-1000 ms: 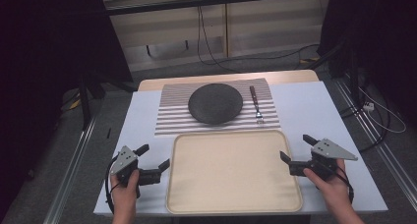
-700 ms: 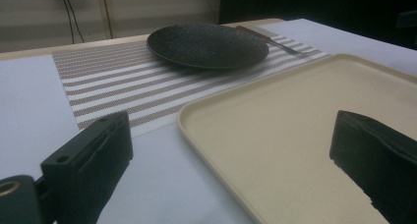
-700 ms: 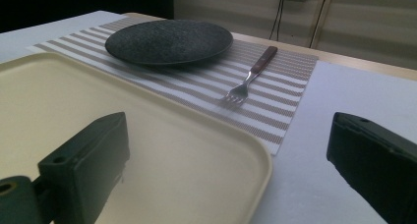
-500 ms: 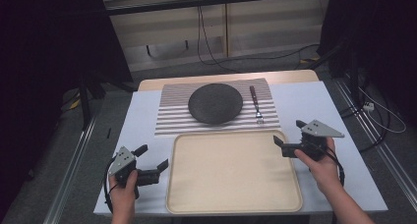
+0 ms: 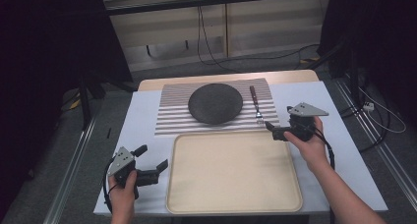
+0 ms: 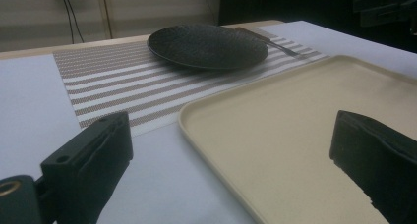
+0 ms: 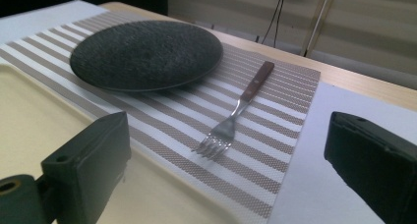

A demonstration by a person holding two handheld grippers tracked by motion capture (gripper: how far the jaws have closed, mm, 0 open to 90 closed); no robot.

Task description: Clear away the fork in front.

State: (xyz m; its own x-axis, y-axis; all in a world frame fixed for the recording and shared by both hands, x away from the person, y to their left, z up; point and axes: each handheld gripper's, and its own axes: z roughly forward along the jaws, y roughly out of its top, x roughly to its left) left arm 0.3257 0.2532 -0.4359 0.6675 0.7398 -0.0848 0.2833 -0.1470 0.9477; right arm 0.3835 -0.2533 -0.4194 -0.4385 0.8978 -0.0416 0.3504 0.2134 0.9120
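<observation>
High view, read left to right: the left tongs [image 5: 151, 160] are held spread and empty over the white counter [image 5: 142, 111], just beside the near left corner of the cream tray [image 5: 231, 204]. Past the tray lies the striped placemat [image 5: 172, 111], bearing the dark plate [image 5: 215, 103] and, to its right, the fork [image 5: 256, 105], wooden handle pointing away and tines toward the tray. The right tongs [image 5: 273, 129] are seen spread and empty just beyond the tines, aimed at the fork. In the right gripper view the fork [image 7: 237, 111] lies flat between the wide jaws. A flat, thin fork may be missed or skidded across the mat if the closure is made too high; a low approach could snag the mat or strike the tray rim. The plate stands close to the handle and may be nudged.
</observation>
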